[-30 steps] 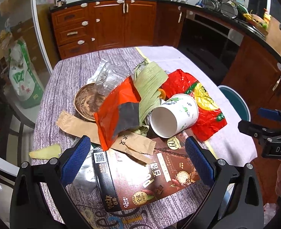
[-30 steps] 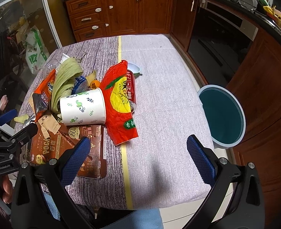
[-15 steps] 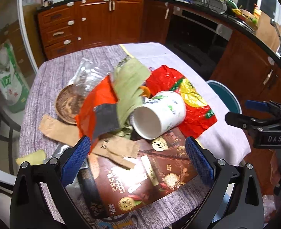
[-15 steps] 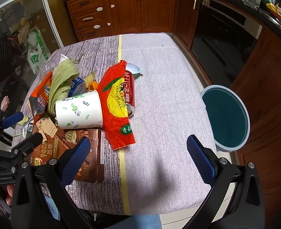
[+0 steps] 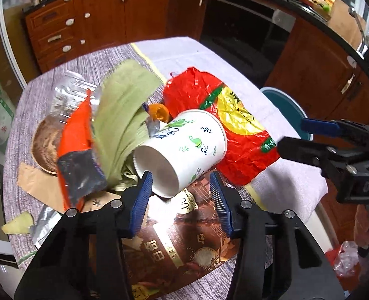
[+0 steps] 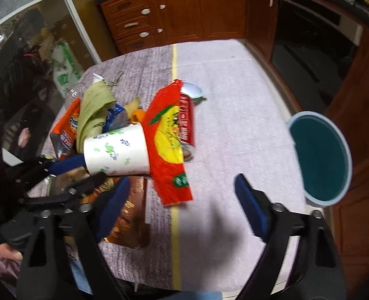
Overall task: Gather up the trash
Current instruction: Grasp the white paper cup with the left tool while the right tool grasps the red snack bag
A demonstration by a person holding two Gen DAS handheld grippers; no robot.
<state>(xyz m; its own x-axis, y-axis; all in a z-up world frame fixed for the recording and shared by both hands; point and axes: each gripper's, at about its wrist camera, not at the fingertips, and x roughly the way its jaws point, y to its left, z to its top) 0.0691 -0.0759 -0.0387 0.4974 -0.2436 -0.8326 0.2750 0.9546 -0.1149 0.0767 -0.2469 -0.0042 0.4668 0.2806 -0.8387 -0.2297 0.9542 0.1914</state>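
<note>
Left wrist view: left gripper (image 5: 181, 190), jaws part-open, brackets the open mouth of the paper cup (image 5: 181, 150), which lies on its side atop the table's (image 6: 234, 100) litter. Judged light, crushable; grip the rim gently. Right gripper (image 6: 181, 207): jaws wide, holding 0 items.

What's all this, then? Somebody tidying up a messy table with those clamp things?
Yes. A person holds tongs in each hand to collect trash. The left tongs are closing around the open mouth of a tipped paper cup lying in a pile of wrappers, not clearly gripping it. The right tongs hover open and empty over the tablecloth. A teal bin waits beside the table.
</note>
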